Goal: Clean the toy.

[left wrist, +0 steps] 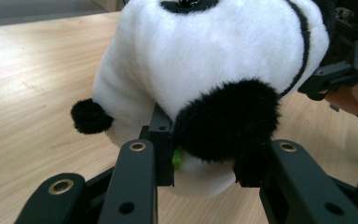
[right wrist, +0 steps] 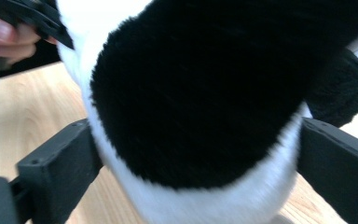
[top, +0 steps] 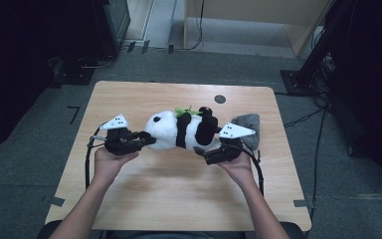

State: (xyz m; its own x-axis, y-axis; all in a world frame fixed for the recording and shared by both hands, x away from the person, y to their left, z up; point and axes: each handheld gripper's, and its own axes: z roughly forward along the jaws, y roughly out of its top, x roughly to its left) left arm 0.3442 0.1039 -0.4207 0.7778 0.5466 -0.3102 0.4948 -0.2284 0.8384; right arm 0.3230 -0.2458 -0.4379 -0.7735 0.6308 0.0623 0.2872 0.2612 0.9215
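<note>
A black-and-white panda plush (top: pixel 179 130) lies on its side across the middle of the wooden table (top: pixel 169 184), head to the left, with a green leaf (top: pixel 186 111) on its chest. My left gripper (top: pixel 149 140) is at the head. In the left gripper view its jaws (left wrist: pixel 205 158) are clamped on a black ear (left wrist: pixel 226 121). My right gripper (top: pixel 201 152) is at the plush's lower end. The right gripper view has its two jaws (right wrist: pixel 196 158) pressing both sides of a black-and-white part of the plush (right wrist: pixel 196 93).
A grey fuzzy item (top: pixel 247 124) lies on the table just behind the right gripper. A small round dark hole (top: pixel 220 98) sits near the table's far edge. Dark stands and cables line the carpet around the table.
</note>
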